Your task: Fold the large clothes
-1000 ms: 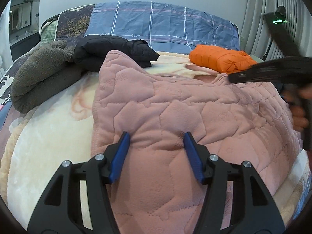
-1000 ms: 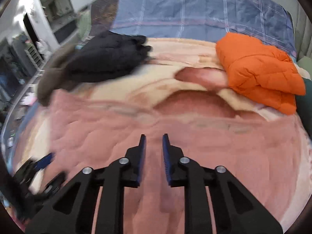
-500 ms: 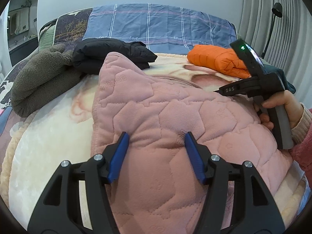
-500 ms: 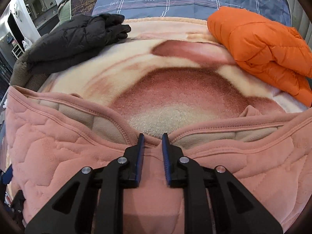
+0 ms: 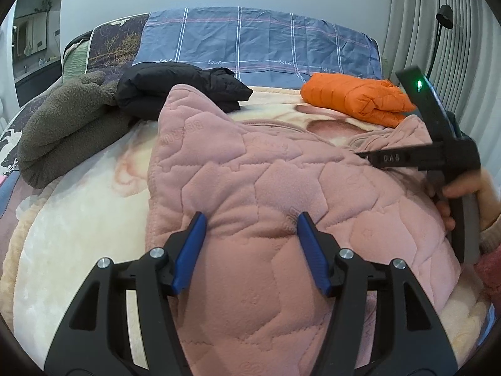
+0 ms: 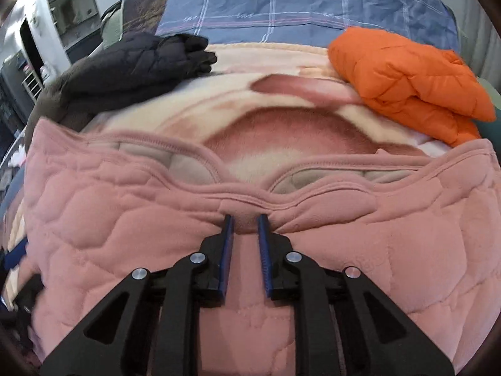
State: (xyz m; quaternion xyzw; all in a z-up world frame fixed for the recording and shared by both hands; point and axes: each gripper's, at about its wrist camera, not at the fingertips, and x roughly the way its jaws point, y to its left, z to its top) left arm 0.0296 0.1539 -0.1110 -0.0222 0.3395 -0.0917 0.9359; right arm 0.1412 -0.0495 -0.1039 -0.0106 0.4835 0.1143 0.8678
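A pink quilted garment [image 5: 269,188] lies spread on the bed's cream blanket [image 5: 78,219]. My left gripper [image 5: 250,222] is open, its blue fingers resting on the garment's near part with fabric bulging between them. My right gripper [image 6: 245,224] is shut on a pinch of the pink garment [image 6: 125,219] just below its folded-over hem. The right gripper also shows in the left wrist view [image 5: 369,158], held by a hand at the garment's right side.
A folded orange puffer jacket [image 5: 353,100] lies at the back right, a folded black jacket [image 5: 175,87] at the back middle, a grey fleece [image 5: 65,131] at the left. A blue plaid pillow [image 5: 250,44] stands against the wall.
The right gripper has drawn the garment's hem toward me; more pink fabric now lies beyond its fingertips. The left gripper has stayed in place, open.
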